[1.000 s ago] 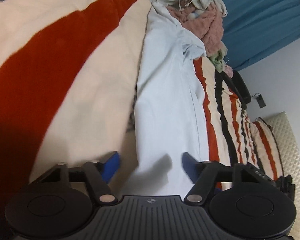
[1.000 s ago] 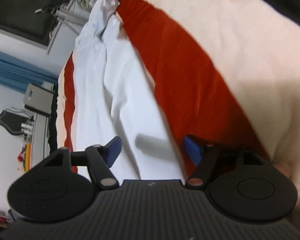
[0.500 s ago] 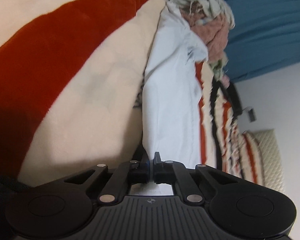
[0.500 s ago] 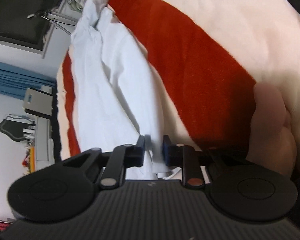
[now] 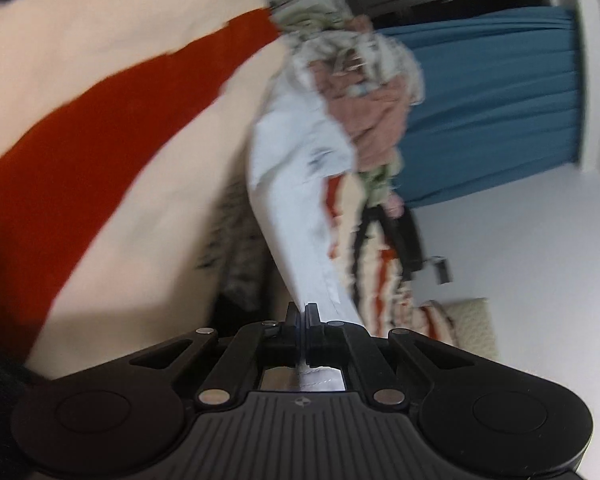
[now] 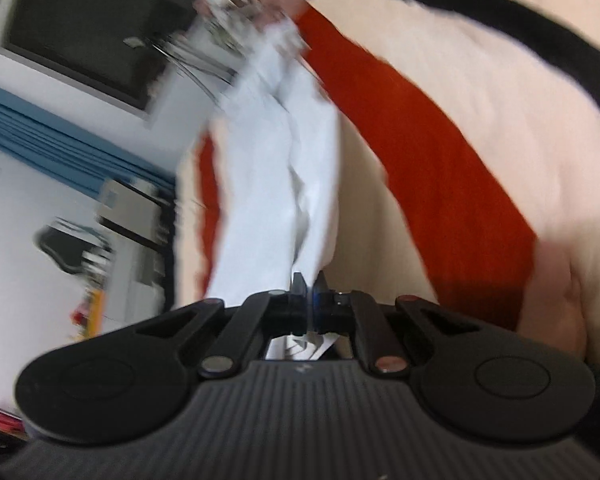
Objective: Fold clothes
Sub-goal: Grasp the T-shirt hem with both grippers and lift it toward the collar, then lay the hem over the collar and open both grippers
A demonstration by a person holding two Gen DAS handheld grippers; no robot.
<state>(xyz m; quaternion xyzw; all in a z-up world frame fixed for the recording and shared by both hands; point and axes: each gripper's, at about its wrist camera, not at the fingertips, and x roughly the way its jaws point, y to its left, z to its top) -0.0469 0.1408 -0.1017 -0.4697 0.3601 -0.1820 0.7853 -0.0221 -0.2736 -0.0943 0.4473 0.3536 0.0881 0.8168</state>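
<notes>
Gripping the near edge of a pale blue garment [image 5: 296, 216], both tools are pinched tight on cloth. Left tool [image 5: 302, 316]: fingers pressed together with the fabric edge sandwiched between them, hem visible poking through behind the pads. Right tool [image 6: 310, 290]: same, fingers closed on the garment [image 6: 276, 184], a scrap of white cloth showing behind the pads.

Landmark is the striped blanket [image 5: 100, 128] (cream, red, black bands) on the bed. The garment lies along the blanket, stretched away from the tools as a long narrow strip, its near end raised off the blanket in the grip, its far end touching the laundry pile [image 5: 364, 96] (pink and greenish-white clothes) at the blanket's far side. Blue curtain [image 5: 492, 104] sits beyond the pile. A bare hand [image 6: 560, 276] shows at the blanket's near edge in the right view.

Progress, as judged: early. Grasp of both near corners looks done; no crease or doubled layer visible across the garment yet, though it does look narrowed lengthwise. Left to do: carry the held end over toward the far end, lay it flat, release, likely fold again. The pile suggests more clothes waiting. Frames are motion-blurred, so fine detail of the hem is unclear.
</notes>
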